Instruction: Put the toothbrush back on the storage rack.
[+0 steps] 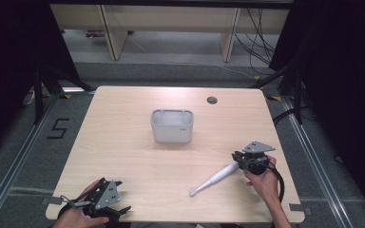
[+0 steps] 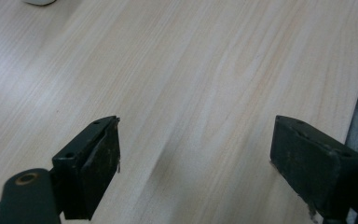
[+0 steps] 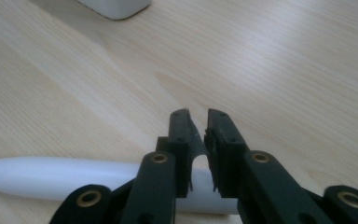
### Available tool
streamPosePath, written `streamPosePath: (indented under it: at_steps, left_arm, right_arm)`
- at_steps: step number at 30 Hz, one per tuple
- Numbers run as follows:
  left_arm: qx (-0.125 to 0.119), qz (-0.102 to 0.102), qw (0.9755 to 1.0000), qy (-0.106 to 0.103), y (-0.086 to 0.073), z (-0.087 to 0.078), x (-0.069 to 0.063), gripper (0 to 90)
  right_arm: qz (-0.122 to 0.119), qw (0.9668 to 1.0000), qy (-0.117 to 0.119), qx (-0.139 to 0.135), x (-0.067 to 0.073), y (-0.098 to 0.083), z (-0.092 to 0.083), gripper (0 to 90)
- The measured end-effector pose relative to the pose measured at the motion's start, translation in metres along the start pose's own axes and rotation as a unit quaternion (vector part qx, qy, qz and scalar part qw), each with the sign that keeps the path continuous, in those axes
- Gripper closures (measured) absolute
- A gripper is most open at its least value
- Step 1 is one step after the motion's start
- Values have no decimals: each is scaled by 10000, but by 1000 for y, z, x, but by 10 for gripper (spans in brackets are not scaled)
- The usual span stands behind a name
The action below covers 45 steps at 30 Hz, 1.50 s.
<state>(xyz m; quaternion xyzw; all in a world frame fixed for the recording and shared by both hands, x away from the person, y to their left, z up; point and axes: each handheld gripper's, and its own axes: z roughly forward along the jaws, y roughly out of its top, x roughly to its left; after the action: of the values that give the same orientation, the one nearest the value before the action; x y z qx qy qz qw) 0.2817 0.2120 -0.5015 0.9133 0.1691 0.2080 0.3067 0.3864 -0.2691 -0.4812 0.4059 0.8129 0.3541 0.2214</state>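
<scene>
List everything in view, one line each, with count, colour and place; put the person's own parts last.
table: one, light wood, centre of the high view.
bin: one, grey-white, open top, middle of the table.
electric toothbrush: one, white, lying on the table near right, thick end between the right jaws.
grommet hole: one, dark, far right of the tabletop.
left hand-held gripper: one, black, near left corner, jaws wide apart over bare wood.
right hand-held gripper: one, black, jaws closed on the toothbrush.

Table (image 1: pixel 123 142): light wood grain, rounded corners.
Container (image 1: pixel 172 126): grey, open-topped, standing at table centre.
Cable hole (image 1: pixel 212 100): dark, round, at 1 o'clock from the container.
Floor marking (image 1: pixel 57 128): "5", at 9 o'clock.
</scene>
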Motion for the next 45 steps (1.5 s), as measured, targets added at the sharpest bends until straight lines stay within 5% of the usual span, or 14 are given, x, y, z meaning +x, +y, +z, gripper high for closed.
streamPosePath:
  at_steps: [8, 14, 18, 19, 45]
  left_arm:
    - [-11, -24, 10000, -32, 0, 0, 0, 156]
    - [-17, -33, 10000, -70, 0, 0, 0, 156]
    - [-7, -26, 10000, -72, 0, 0, 0, 156]
    - [-17, -28, 9999, -98, 0, 0, 0, 156]
    - [-1, -18, 10000, -18, 0, 0, 0, 156]
  right_arm:
    - [-247, 9996, 56, 114, -7, 0, 10, 880]
    - [-40, 9996, 108, 269, -5, 0, 12, 895]
    - [-158, 9993, 142, 316, -7, 0, 14, 899]
    - [-3, 9991, 142, 388, -4, -1, 14, 899]
    - [-201, 9983, 196, 509, -5, -2, 13, 900]
